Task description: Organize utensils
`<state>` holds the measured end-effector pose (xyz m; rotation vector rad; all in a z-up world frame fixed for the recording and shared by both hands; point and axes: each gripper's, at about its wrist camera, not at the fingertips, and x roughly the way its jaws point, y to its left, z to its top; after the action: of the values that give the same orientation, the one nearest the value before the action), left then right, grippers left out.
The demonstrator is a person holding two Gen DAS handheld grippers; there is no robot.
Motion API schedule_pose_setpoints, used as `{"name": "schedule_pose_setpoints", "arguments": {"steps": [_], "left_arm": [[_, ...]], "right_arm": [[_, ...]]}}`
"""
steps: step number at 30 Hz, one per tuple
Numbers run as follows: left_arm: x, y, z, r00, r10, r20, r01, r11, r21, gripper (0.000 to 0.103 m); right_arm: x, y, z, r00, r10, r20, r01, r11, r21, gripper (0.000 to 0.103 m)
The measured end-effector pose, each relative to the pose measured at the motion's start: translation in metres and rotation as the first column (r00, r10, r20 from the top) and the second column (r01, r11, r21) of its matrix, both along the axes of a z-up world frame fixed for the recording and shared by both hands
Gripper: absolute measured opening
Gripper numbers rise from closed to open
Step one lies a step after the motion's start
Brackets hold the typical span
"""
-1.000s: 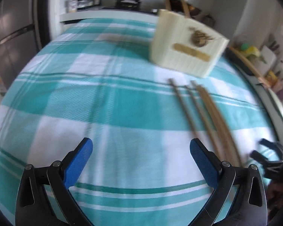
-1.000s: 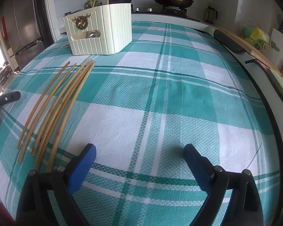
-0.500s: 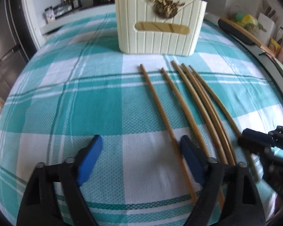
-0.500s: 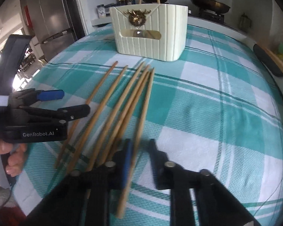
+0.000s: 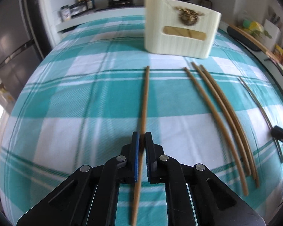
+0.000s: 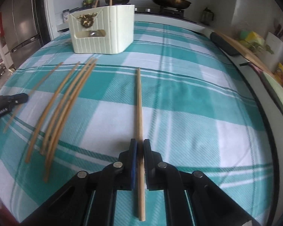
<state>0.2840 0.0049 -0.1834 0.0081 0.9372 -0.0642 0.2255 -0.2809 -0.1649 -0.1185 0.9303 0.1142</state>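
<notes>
With both grippers clamped on a stick each, status by item:

left gripper [image 5: 141, 141]: jaws pinched nearly closed on one chopstick [image 5: 144, 101], blue pads squeezing the shaft. Grip sits nearer the near end than the middle, so most of the length pokes out front — prob so the far tip leads into the holder.

right gripper [image 6: 139, 148]: same deal, jaws all but closed on its own chopstick [image 6: 139, 105], stick running straight down the finger line. In-line hold = easy to aim by tilting the wrist.

held sticks: can't tell from either view whether they're lifted off the cloth or resting on it; blur on the left one suggests it's on the move.

loose chopsticks [image 6: 66, 101]: four lying on the checked tablecloth [image 6: 188, 98], between the two grippers, roughly parallel, tips toward the holder. Three are bunched close, touching in places; one more lies apart on the left gripper's side. Laid out flat and fanned = pickable one at a time w/o tangling.

holder [image 6: 101, 32]: cream ribbed box at the far side of the cloth, upright, open top; a couple of sticks already poke out. Cutout window on the front shows stuff inside, contents unclear.

task progress, my read: early-mid; two in hand, four to go.

next move needs: tip each stick up, drop thru the open top. Risk: thin round shaft may pivot in the pads.
</notes>
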Motion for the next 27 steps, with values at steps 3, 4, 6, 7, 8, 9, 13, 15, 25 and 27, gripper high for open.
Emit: {"name": "schedule_pose_setpoints", "arguments": {"steps": [3,4,6,7,8,9,13,15,25,27], "left_arm": [[-0.004,0.009,-0.001,1.0,-0.013,-0.014,0.012,1.0,-0.026,0.017],[-0.005,0.01,-0.001,1.0,-0.02,-0.017,0.02,0.999,-0.035,0.025],[-0.007,0.01,0.0,0.999,-0.038,-0.02,0.037,0.998,-0.044,0.063],[-0.008,0.009,-0.001,0.999,-0.04,-0.022,0.039,0.999,-0.032,0.069],[-0.008,0.007,-0.002,0.999,-0.043,-0.023,0.043,0.999,-0.021,0.072],[-0.008,0.005,-0.005,0.998,-0.051,-0.03,0.051,0.999,-0.003,0.072],[-0.007,0.005,-0.006,0.997,-0.06,-0.038,0.061,0.998,0.012,0.081],[-0.003,0.004,-0.007,0.997,-0.067,-0.049,0.068,0.998,0.017,0.085],[0.031,0.007,-0.004,0.963,-0.214,-0.163,0.219,0.976,0.011,0.088],[0.04,0.006,-0.004,0.957,-0.231,-0.178,0.237,0.972,0.012,0.087]], "right_arm": [[-0.007,-0.007,0.001,1.0,-0.003,0.003,0.003,1.0,0.003,0.009],[-0.009,-0.008,0.001,1.0,0.003,-0.002,-0.003,1.0,0.016,0.013],[-0.011,-0.008,0.002,1.0,0.011,-0.008,-0.01,0.999,0.031,0.045],[-0.011,-0.008,0.002,1.0,0.014,-0.004,-0.014,0.999,0.03,0.048],[-0.012,-0.007,0.002,1.0,0.016,-0.002,-0.016,1.0,0.025,0.049],[-0.011,-0.006,0.001,1.0,0.023,-0.012,-0.023,1.0,0.014,0.049],[-0.009,-0.007,-0.002,0.999,0.035,-0.023,-0.034,0.999,0.035,0.049],[-0.007,-0.011,-0.003,0.998,0.049,-0.027,-0.048,0.997,0.056,0.05],[0.021,-0.015,0.004,0.957,0.176,-0.231,-0.161,0.984,0.082,0.051],[0.029,-0.017,0.004,0.947,0.18,-0.264,-0.16,0.982,0.097,0.051]]}}
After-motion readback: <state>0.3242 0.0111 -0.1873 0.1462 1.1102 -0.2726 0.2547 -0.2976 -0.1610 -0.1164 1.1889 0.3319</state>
